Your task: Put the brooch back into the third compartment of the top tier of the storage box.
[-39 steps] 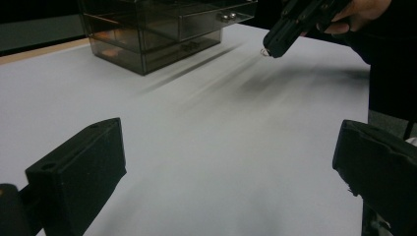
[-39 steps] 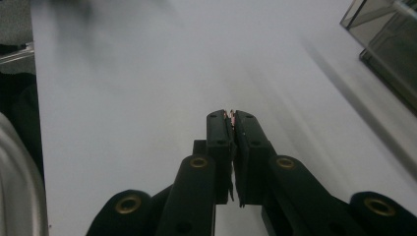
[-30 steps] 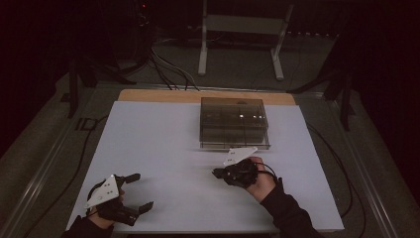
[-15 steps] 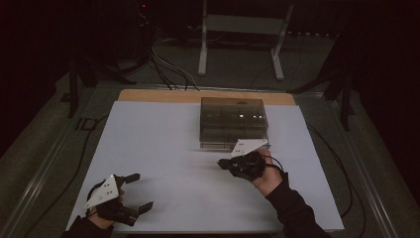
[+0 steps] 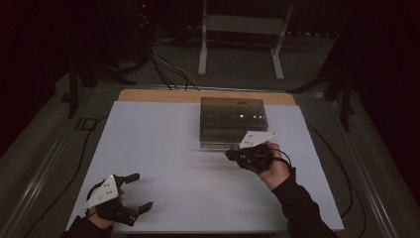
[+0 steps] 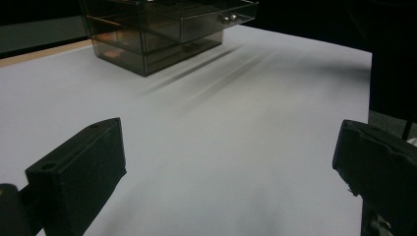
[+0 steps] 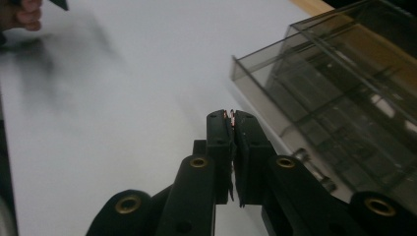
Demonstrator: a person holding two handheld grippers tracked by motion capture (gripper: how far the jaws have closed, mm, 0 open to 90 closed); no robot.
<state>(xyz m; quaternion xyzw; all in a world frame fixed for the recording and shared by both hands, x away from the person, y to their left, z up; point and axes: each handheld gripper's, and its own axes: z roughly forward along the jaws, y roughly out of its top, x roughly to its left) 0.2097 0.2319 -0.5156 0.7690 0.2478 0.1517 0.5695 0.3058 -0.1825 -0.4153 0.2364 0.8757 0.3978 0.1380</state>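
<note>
So the main thing here is a smoky see-through drawer box (image 5: 232,121), sitting toward the far side of the white table top (image 5: 163,148), a bit right of centre, with a strip of bare wood (image 5: 158,95) showing behind it. From the left gripper view you can make out stacked drawers (image 6: 206,22) with small shiny knobs (image 6: 226,18) on the fronts, and one upper drawer looks slightly pulled out. Contents are too dim to tell.

The right gripper (image 5: 232,155) is right at the box's near edge, just in front of its lower right corner, pointing left across the table. Its jaws are pressed together, basically no gap, and nothing big is between them; in the right gripper view there's a tiny reddish glint right at the tips (image 7: 231,114), can't tell what that is. In that same view the box's corner (image 7: 314,98) sits just beside the tips on the right, and a little knob (image 7: 301,156) is close by. Whether it's actually touching the box, I can't say.

The left gripper (image 5: 134,194) is well away, down at the near left corner of the table, jaws spread wide with nothing between them, just hanging over bare white surface. The room around the table is dark, with cables (image 5: 168,69) and a white stand (image 5: 242,29) on the floor behind.
</note>
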